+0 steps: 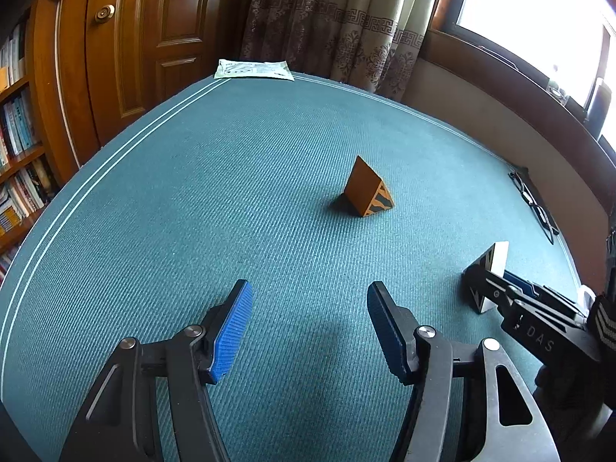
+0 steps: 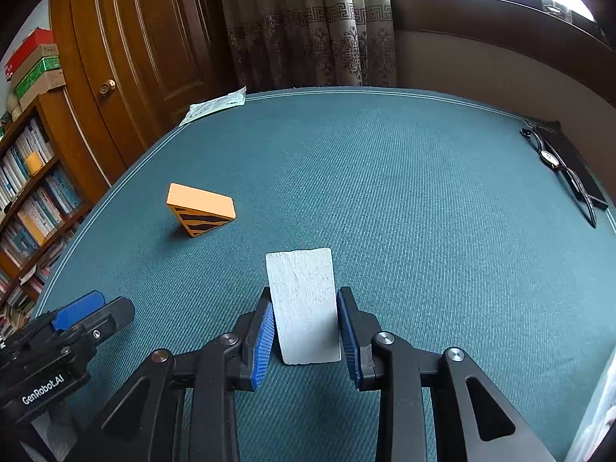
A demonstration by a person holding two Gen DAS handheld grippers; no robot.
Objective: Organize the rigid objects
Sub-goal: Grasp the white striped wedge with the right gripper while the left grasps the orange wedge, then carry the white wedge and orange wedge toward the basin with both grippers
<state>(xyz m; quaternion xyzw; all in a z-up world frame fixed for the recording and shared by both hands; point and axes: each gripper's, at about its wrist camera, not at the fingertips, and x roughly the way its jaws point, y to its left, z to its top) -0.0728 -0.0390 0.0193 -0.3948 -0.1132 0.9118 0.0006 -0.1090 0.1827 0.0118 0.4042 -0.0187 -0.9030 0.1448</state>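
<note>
My right gripper (image 2: pixel 306 327) is clamped on the white block (image 2: pixel 304 308): its 2 ribbed blue pads (image 2: pixel 263 340) press the block's left and right sides. The block's broad face is chalky and rough with a faint grain, and from the left wrist view its end face carries black zigzag stripes (image 1: pixel 488 273). It stands just in front of me on the teal table cover (image 2: pixel 404 200), a ribbed woven cloth with thin pale lines along its border.

My left gripper (image 1: pixel 310 327) hangs over bare cloth with its jaws standing apart and nothing between them; the same ribbed blue rubber lines its fingers (image 1: pixel 231 331).

The orange wedge (image 1: pixel 367 188), a smooth triangular prism with black tiger stripes on its end face, rests alone on the cloth, well apart from both grippers and to the left of the white block.

A flat printed packet (image 1: pixel 252 68) lies at the far edge. A wristwatch (image 2: pixel 548 158) lies by the right edge, on a dark flat strip.
</note>
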